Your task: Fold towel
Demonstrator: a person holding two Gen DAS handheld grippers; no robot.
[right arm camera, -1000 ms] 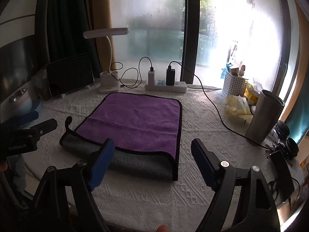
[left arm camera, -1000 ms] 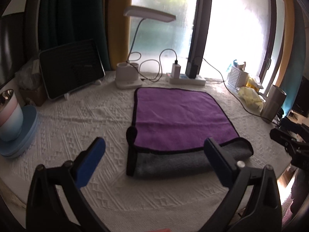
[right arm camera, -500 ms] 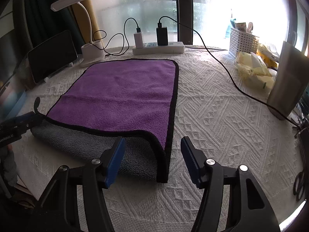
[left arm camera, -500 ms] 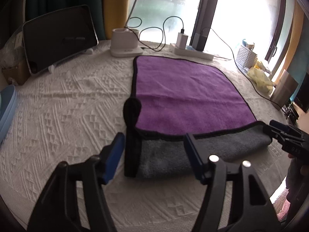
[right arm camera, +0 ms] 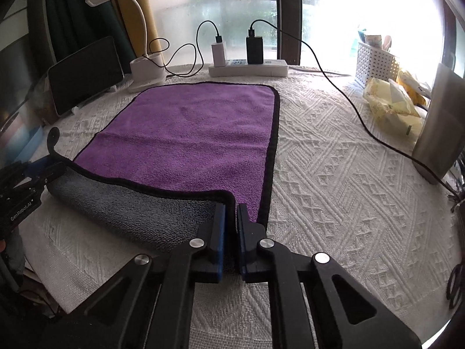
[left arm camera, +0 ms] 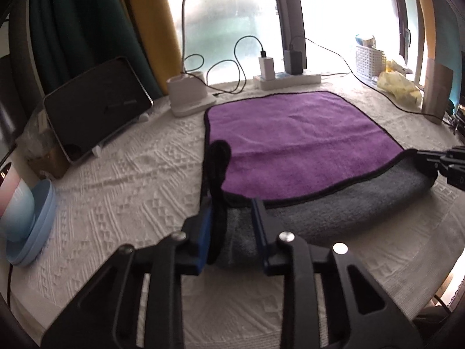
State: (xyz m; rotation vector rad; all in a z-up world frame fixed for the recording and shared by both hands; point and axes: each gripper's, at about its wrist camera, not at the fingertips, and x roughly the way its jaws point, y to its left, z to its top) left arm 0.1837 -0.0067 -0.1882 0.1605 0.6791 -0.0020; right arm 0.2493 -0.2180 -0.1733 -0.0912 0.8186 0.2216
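A purple towel with a black hem and a grey underside lies flat on the white table. Its near edge is folded over, so a grey band shows in front. My left gripper is shut on the near left corner of the towel, by the black hanging loop. My right gripper is shut on the near right corner of the towel. Each gripper shows at the side edge of the other wrist view.
At the back stand a desk lamp, a tablet, a power strip with chargers and a white basket. A metal cup and a cable are at the right. A blue bowl is at the left.
Both grippers came down to the towel's near edge and their fingers closed from wide open onto the two near corners.
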